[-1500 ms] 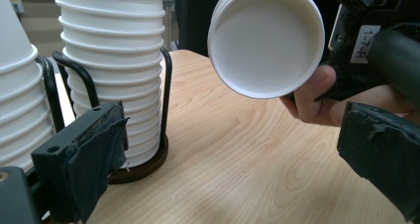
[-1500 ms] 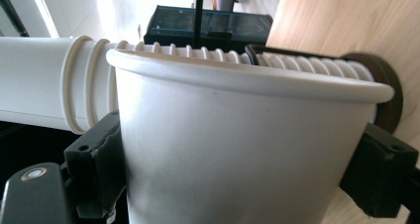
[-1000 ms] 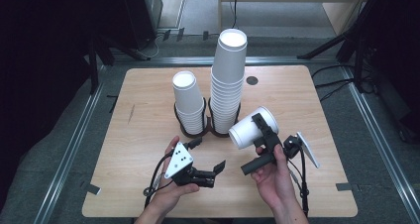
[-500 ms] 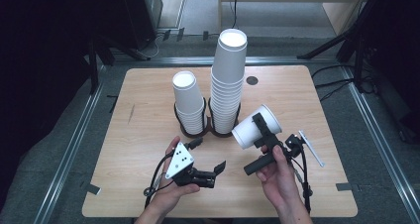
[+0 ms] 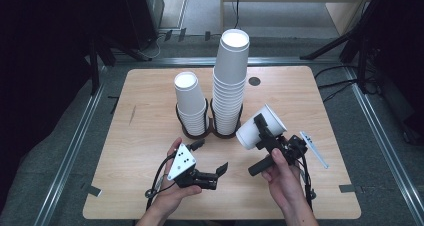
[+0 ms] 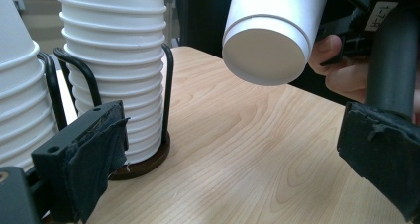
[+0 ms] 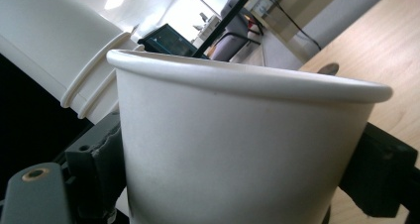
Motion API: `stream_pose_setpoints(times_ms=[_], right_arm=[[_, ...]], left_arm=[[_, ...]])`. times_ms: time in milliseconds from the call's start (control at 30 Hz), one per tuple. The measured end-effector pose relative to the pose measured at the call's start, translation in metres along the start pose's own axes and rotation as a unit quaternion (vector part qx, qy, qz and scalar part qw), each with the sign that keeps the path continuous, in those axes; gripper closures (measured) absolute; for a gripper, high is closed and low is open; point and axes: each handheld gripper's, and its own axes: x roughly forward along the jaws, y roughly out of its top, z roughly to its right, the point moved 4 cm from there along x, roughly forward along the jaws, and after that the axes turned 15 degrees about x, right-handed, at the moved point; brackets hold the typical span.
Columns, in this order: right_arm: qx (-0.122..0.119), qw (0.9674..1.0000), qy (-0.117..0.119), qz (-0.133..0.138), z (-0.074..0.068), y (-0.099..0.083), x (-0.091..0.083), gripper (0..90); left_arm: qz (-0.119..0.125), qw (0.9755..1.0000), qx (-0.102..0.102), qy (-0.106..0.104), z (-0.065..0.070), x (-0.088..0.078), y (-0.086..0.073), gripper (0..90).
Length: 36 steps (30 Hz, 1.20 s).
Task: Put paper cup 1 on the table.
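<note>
Since a second ago, the loose white cup (image 5: 261, 127) has been carried a bit further right and away from the stacks, tipped on its side in the right tongs (image 5: 263, 142); the left tongs (image 5: 210, 157) haven't really been moved.

Going left to right on the wooden worktop (image 5: 140, 136): the left tongs are held low over the near part of the worktop by the left hand (image 5: 172, 188), jaws spread wide apart with nothing between them. In the left gripper view the dark cloth pads (image 6: 101, 159) can be seen on both jaws.

Behind them, the short cup stack (image 5: 190, 102) and the tall cup stack (image 5: 230, 81) are seated side by side in a black wire holder (image 5: 207, 128) on dark round bases.

Further right, the cup is clamped in the right tongs and kept up off the worktop, bottom pointed towards the stacks. In the right gripper view the cup is seen squeezed between both jaws, rim up. The right hand (image 5: 285, 178) is wrapped round the handle. Just beside it, a pale thin strip (image 5: 314, 149) is seen sticking out to the right.
</note>
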Motion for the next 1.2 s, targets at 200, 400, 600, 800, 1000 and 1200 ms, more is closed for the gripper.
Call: stream_pose_setpoints(times_ms=[200, 400, 600, 800, 1000, 1200], right_arm=[[-0.056, 0.9983, -0.002, 0.015, -0.0037, 0.0008, -0.0009, 12.5], [-0.082, 0.9964, -0.005, 0.021, -0.0036, 0.0009, -0.0007, 12.5], [-0.12, 0.9923, -0.012, 0.03, -0.0028, 0.0002, -0.0004, 12.5], [-0.157, 0.9863, -0.02, 0.046, -0.004, -0.0013, -0.0011, 12.5], [-0.199, 0.9778, -0.03, 0.059, -0.0042, -0.0027, -0.0012, 12.4], [-0.233, 0.9693, -0.036, 0.071, -0.004, -0.0019, -0.0006, 12.4]], left_arm=[[0.0, 1.0, 0.0, 0.0, 0.0, -0.0003, 0.0003, 0.0], [0.0, 1.0, 0.001, 0.001, 0.0001, -0.0002, 0.0002, 0.0], [0.0, 1.0, 0.001, 0.001, -0.0002, -0.0002, 0.0, 0.0], [0.0, 1.0, 0.0, 0.0, 0.0, -0.0002, 0.0001, 0.0], [-0.001, 1.0, 0.001, 0.001, 0.0002, -0.0003, 0.0005, 0.0], [0.0, 1.0, 0.0, 0.0, 0.0, -0.0007, 0.0007, 0.0]])
